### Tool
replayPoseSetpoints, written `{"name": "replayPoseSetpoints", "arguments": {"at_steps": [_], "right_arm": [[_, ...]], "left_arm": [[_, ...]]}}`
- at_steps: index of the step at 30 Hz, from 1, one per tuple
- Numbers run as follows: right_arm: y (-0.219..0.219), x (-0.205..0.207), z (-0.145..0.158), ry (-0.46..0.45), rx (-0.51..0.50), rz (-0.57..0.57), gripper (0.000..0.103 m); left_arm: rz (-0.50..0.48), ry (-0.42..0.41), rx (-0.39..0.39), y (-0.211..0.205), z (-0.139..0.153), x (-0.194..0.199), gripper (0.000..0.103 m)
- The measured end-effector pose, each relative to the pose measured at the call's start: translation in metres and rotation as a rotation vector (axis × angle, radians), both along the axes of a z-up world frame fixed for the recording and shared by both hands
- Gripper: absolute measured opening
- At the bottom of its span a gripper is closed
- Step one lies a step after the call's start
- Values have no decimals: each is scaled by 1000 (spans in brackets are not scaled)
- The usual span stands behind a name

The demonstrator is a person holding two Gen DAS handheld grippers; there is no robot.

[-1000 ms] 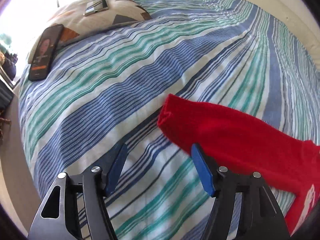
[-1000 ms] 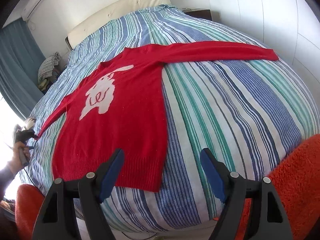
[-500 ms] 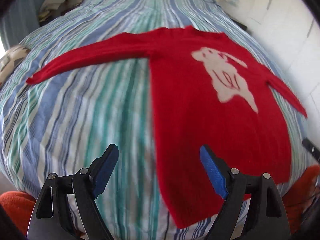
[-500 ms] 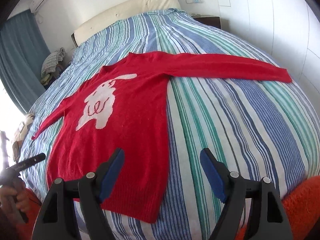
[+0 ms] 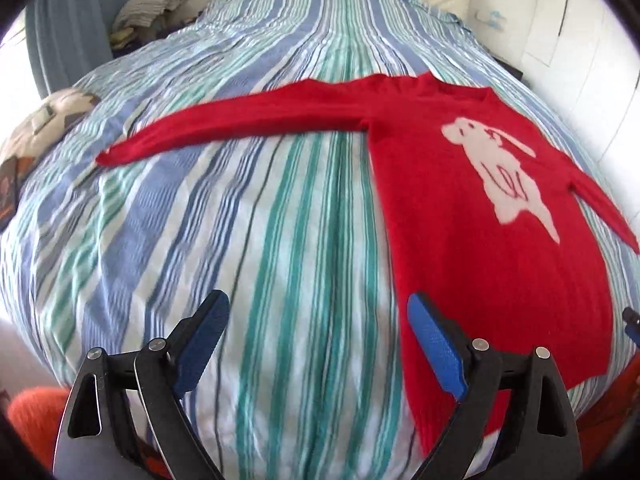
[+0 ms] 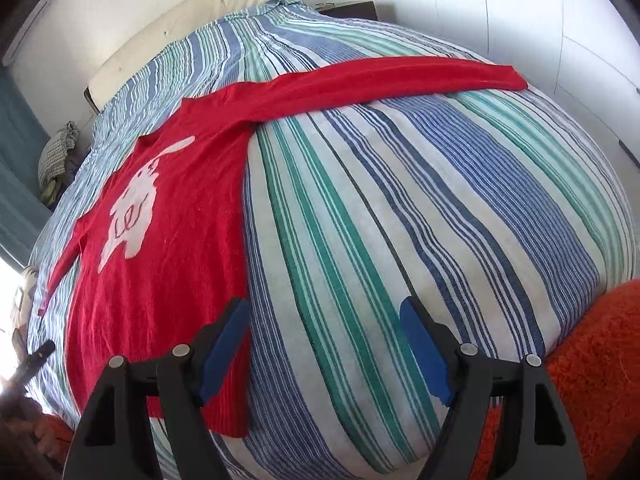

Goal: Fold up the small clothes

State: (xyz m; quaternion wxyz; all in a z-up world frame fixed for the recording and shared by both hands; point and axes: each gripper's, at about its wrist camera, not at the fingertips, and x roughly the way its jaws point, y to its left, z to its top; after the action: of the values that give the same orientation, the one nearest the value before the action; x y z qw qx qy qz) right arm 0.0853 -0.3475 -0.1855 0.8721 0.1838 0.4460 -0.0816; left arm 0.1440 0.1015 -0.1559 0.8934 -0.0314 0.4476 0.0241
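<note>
A red sweater [image 5: 472, 216] with a white rabbit design lies flat on the striped bed, both sleeves spread out sideways. It also shows in the right wrist view [image 6: 160, 248]. My left gripper [image 5: 318, 344] is open and empty, above the bedspread just left of the sweater's hem. My right gripper [image 6: 324, 348] is open and empty, above the bedspread just right of the hem, its left finger over the sweater's lower corner. The left sleeve end [image 5: 116, 154] and the right sleeve end [image 6: 508, 78] rest on the bed.
The striped bedspread [image 5: 260, 240] covers the whole bed. A patterned cushion [image 5: 48, 120] and a phone [image 5: 8, 192] lie at the bed's left edge. An orange rug [image 6: 592, 360] is by the foot. A white wall and headboard stand behind.
My left gripper swung from the left sleeve end back toward the foot of the bed, now facing the whole sweater. My right gripper moved closer to the sweater's lower right corner.
</note>
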Motion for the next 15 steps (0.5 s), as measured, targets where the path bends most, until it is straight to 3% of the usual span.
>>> {"name": "replayPoseSetpoints", "arguments": {"at_steps": [4, 7, 9, 11, 13, 15], "right_arm": [[1, 2, 5, -35, -58, -7, 77], [-1, 4, 3, -24, -72, -30, 77], [-2, 6, -1, -5, -75, -41, 77], [0, 7, -3, 7, -90, -37, 77], [4, 10, -3, 15, -107, -23, 77], [10, 12, -3, 21, -127, -9, 77]], "left_arm": [[-114, -96, 128, 1, 14, 53, 93], [-173, -77, 94, 9, 6, 86, 97], [-199, -13, 73, 17, -18, 109, 101], [-197, 77, 145, 24, -54, 124, 103], [-217, -15, 66, 36, -65, 115, 103], [-213, -17, 50, 38, -62, 115, 103]]}}
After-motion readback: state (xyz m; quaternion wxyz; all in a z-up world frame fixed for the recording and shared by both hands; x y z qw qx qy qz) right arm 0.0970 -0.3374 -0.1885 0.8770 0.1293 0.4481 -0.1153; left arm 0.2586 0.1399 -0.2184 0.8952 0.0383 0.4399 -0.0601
